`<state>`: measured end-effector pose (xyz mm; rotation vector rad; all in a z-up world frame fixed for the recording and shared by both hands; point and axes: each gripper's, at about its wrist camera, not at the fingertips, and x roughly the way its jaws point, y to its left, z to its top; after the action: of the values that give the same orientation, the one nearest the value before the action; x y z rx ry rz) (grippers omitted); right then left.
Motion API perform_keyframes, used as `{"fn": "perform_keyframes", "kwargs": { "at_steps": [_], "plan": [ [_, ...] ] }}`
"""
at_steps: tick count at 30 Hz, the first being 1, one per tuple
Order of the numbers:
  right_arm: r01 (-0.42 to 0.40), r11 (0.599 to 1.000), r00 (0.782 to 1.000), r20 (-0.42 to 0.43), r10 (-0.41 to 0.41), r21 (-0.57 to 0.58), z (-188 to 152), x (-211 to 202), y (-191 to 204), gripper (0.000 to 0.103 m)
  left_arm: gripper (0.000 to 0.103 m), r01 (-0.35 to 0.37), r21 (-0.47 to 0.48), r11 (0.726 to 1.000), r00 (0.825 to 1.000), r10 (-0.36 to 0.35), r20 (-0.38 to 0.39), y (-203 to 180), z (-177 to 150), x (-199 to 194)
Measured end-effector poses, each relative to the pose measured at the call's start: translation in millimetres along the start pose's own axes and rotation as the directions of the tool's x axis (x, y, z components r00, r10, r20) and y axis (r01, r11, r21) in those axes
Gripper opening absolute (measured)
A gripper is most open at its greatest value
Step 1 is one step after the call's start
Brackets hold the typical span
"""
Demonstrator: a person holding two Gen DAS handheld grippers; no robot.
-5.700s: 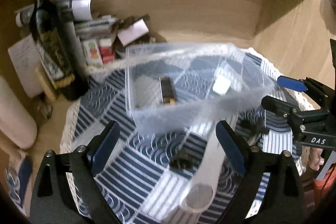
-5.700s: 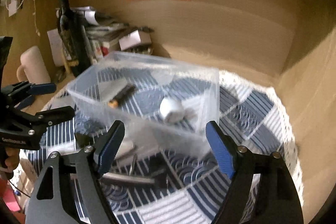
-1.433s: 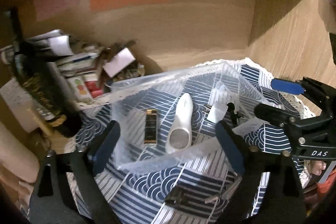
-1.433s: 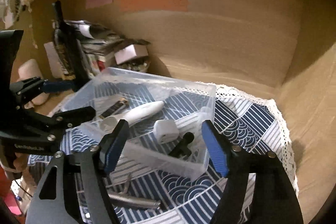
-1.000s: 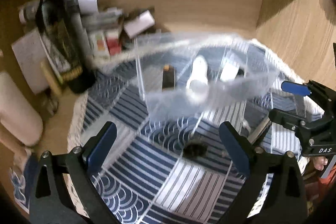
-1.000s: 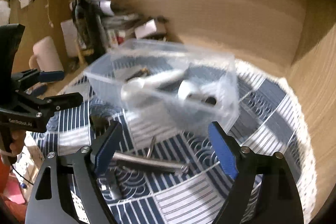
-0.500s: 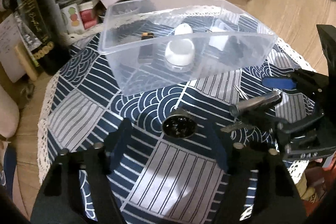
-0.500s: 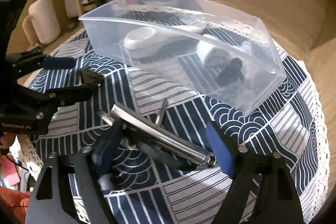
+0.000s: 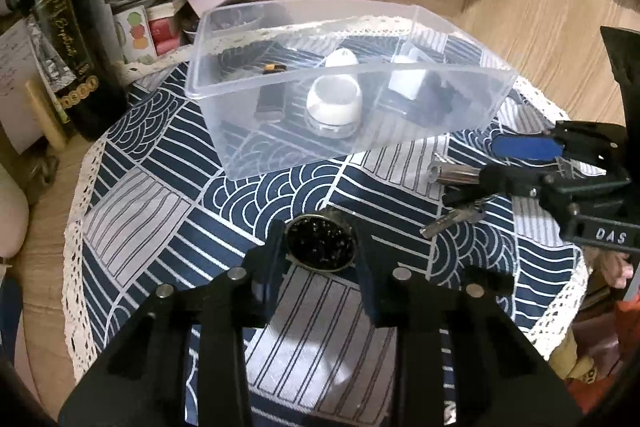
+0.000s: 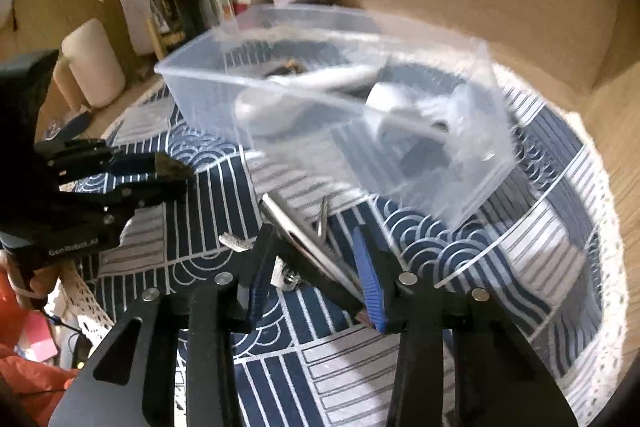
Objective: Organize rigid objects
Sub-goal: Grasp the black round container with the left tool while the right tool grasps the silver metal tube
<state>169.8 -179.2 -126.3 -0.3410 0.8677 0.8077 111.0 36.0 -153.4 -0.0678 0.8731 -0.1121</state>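
Observation:
A clear plastic bin (image 9: 448, 115) (image 10: 460, 155) stands on the patterned cloth and holds a white oval device (image 9: 335, 101), a white cube (image 9: 403, 83), a small dark stick (image 9: 272, 99) and black pieces. My left gripper (image 9: 320, 247) is shut on a round black cap (image 9: 321, 244) resting on the cloth in front of the bin; it also shows in the right wrist view (image 10: 168, 167). My right gripper (image 10: 314, 259) (image 9: 504, 163) is shut on a silver metal tube (image 10: 296, 235) (image 9: 454, 174) beside a key (image 9: 452, 221) and small metal bits.
A dark wine bottle (image 9: 68, 39), papers and small boxes (image 9: 160, 23) crowd the back left. A white cylinder (image 10: 94, 63) stands at the left. Wooden walls enclose the back and right. The cloth's lace edge (image 9: 78, 227) marks the round table's rim.
Both grippers have come down low to the cloth and closed from wide open: the left around the black cap, the right around the silver tube. The bin now holds more items than earlier.

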Motion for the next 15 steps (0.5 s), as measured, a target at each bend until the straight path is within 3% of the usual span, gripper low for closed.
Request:
{"fn": "perform_keyframes", "kwargs": {
  "at_steps": [4, 7, 9, 10, 15],
  "plan": [
    [0.041, 0.998, 0.998, -0.047, -0.043, -0.039, -1, 11, -1, 0.036, 0.033, 0.002, -0.001, 1.000, 1.000, -0.002, 0.014, 3, -3, -8],
    [0.021, 0.999, 0.996, -0.086, -0.023, -0.033, -6, 24, -4, 0.030, 0.033, 0.005, -0.006, 1.000, 1.000, -0.005, 0.022, 3, -5, -12],
    [0.012, 1.000, 0.997, -0.071, -0.013, -0.014, -6, 24, -6, 0.025, 0.033, 0.003, -0.007, 1.000, 1.000, -0.003, 0.031, 3, -5, -16],
    [0.014, 1.000, 0.998, -0.065, -0.013, 0.003, -5, 22, -7, 0.015, 0.033, 0.002, -0.008, 1.000, 0.999, -0.001, 0.034, 2, -6, -17],
    [0.019, 0.999, 0.999, -0.039, -0.018, 0.030, -9, 15, -6, 0.014, 0.033, -0.003, -0.007, 1.000, 0.998, 0.003, 0.064, 0, -3, -26]
  ]
}}
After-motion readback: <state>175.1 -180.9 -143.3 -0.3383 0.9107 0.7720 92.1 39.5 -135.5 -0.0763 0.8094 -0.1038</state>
